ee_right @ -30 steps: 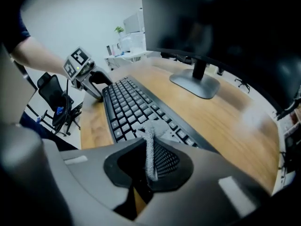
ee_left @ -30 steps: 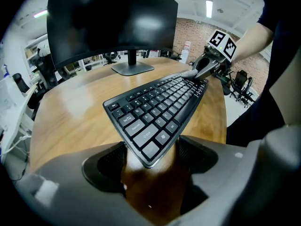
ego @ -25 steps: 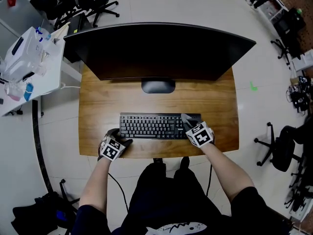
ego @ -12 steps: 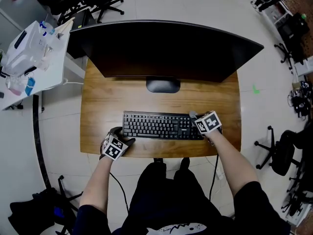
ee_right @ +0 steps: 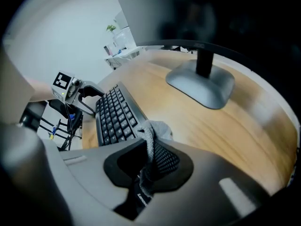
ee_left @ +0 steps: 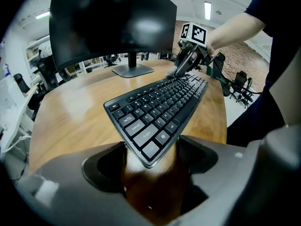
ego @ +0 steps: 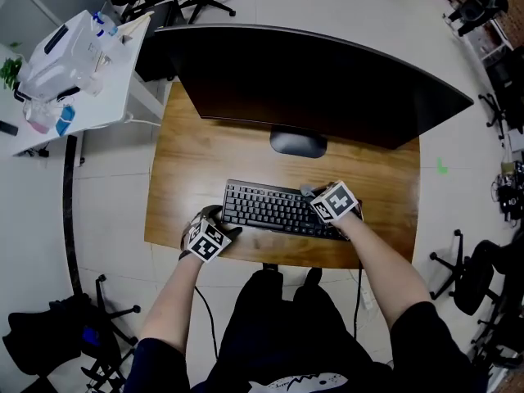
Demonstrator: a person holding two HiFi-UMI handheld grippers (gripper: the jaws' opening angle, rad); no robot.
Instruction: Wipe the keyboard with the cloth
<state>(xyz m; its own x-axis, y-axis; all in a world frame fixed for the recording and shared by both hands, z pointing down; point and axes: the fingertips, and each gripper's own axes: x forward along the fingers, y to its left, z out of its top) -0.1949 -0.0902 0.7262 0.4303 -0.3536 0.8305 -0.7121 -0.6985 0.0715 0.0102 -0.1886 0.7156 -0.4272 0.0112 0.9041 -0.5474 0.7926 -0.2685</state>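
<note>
The cloth (ee_right: 160, 126) is clamped in the right hand-held gripper (ee_right: 149, 157) at the right end of the keyboard (ego: 274, 210); the keyboard's left end is clamped by the left hand-held gripper (ee_left: 150, 161).

Clamps the keyboard's (ee_left: 155, 109) corner in the left claw (ee_left: 151, 154). Pinches the cloth (ee_right: 154, 130) in the right claw (ee_right: 149, 163), both forearms (ego: 378, 256) reaching forward.

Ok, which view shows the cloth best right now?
The right gripper view: the cloth is pinched in the right gripper and reaches the end of the keyboard. The head view shows only a small grey scrap beside that gripper. The left gripper view shows only a faint pale bit far off.
</note>
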